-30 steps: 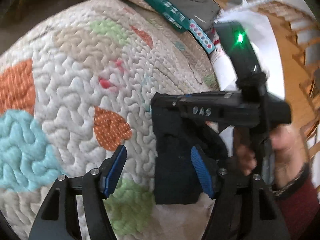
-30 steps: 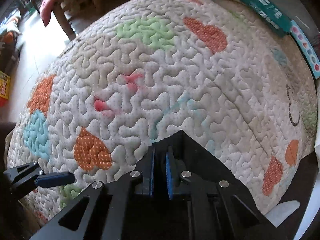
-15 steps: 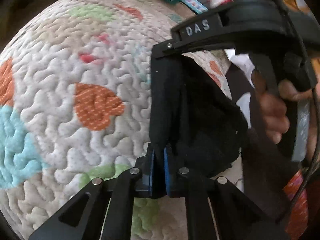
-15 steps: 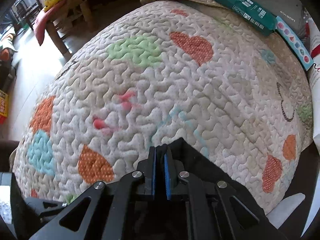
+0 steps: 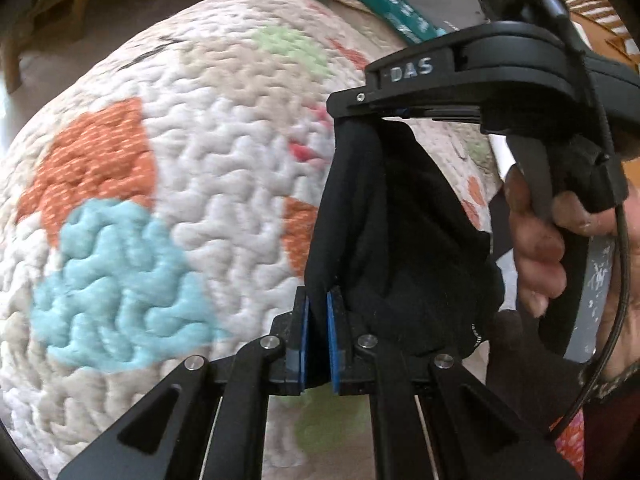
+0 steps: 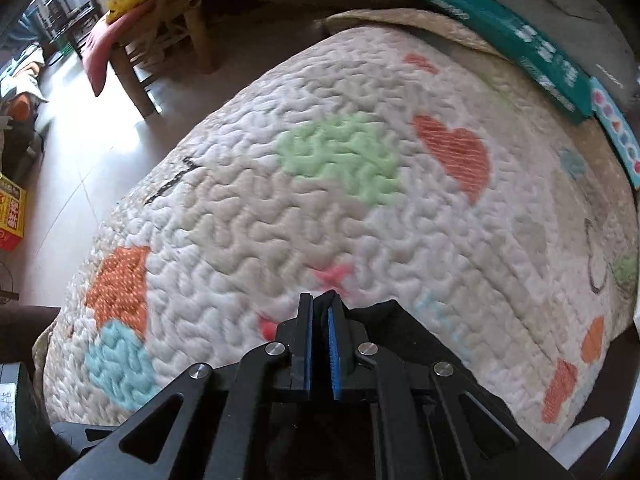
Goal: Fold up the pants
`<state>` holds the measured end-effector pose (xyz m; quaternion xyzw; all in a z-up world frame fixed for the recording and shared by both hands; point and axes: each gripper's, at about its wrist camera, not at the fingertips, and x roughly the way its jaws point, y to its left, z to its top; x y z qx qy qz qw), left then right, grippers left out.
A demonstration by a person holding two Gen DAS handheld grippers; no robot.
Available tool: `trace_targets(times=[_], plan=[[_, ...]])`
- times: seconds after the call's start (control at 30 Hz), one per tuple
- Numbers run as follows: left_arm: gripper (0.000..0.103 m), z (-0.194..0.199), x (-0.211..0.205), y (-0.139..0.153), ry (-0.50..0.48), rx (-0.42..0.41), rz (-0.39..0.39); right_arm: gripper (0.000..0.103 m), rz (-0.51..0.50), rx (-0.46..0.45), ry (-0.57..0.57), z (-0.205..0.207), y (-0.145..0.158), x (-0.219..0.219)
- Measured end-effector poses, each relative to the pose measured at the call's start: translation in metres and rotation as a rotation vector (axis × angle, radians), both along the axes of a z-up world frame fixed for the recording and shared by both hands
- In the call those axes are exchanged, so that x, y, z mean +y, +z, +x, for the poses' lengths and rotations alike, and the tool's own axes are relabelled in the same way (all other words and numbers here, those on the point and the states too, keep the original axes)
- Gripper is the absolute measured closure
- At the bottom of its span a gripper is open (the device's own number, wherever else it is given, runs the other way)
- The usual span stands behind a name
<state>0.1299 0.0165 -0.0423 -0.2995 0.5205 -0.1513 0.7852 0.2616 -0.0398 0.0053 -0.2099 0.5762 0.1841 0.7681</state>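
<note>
The black pants (image 5: 384, 216) hang in the air above a quilted bedspread (image 5: 208, 160) with coloured hearts. My left gripper (image 5: 318, 312) is shut on their lower edge. My right gripper (image 5: 352, 114) shows above it in the left wrist view, shut on the upper edge, so the cloth stretches between the two. In the right wrist view my right gripper (image 6: 320, 316) is shut on a fold of the black pants (image 6: 404, 332), which drape down to its right over the bedspread (image 6: 360, 200).
A long teal box (image 6: 516, 36) and a grey slab (image 6: 576, 0) lie along the far edge of the bed. A wooden chair with a pink cloth (image 6: 120, 40) stands on the tiled floor at the left. A red box (image 6: 12, 216) sits on the floor.
My left gripper was open a second ago and has shut on the pants' lower edge. Both grippers have lifted the pants and shifted, with the right gripper now held higher above the left.
</note>
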Motion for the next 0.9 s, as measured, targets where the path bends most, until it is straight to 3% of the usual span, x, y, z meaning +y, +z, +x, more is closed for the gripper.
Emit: trace_targets(times=[0.1, 0.2, 0.27, 0.3, 0.33, 0.47, 0.53, 0.6, 0.67, 0.77, 0.83, 0.9], plan=[[0.092, -0.011, 0.003, 0.000, 0.011, 0.005, 0.054, 0.092, -0.009, 0.018, 0.000, 0.002, -0.017, 0.008], [0.087, -0.020, 0.002, 0.009, 0.034, -0.019, 0.122, 0.084, 0.063, -0.015, -0.011, 0.003, -0.002, -0.003], [0.080, -0.024, 0.010, 0.016, 0.056, -0.031, 0.135, 0.061, 0.162, -0.058, -0.077, 0.005, 0.026, -0.029], [0.077, -0.028, 0.015, 0.020, 0.074, -0.037, 0.134, 0.042, 0.201, -0.093, -0.122, 0.003, 0.042, -0.045], [0.077, -0.031, 0.022, 0.025, 0.099, -0.051, 0.136, 0.039, 0.236, -0.157, -0.180, -0.003, 0.061, -0.068], [0.076, -0.031, 0.029, 0.038, 0.130, -0.120, 0.197, 0.039, 0.213, -0.262, -0.322, -0.040, 0.091, -0.135], [0.073, -0.013, 0.017, 0.039, 0.106, -0.167, 0.210, 0.051, 0.215, -0.281, -0.358, -0.068, 0.089, -0.157], [0.062, -0.011, -0.002, 0.042, 0.048, -0.221, 0.228, 0.055, 0.252, -0.262, -0.368, -0.090, 0.082, -0.169], [0.061, -0.008, -0.023, 0.039, -0.014, -0.249, 0.250, 0.055, 0.325, -0.239, -0.379, -0.108, 0.071, -0.176], [0.061, -0.010, -0.042, 0.020, -0.093, -0.197, 0.303, 0.055, 0.453, -0.155, -0.414, -0.118, 0.045, -0.186], [0.060, -0.009, -0.044, 0.007, -0.103, -0.143, 0.312, 0.055, 0.404, -0.123, -0.479, -0.117, 0.020, -0.190], [0.059, -0.009, -0.039, 0.004, -0.094, -0.147, 0.287, 0.055, 0.278, -0.091, -0.545, -0.119, -0.008, -0.191]])
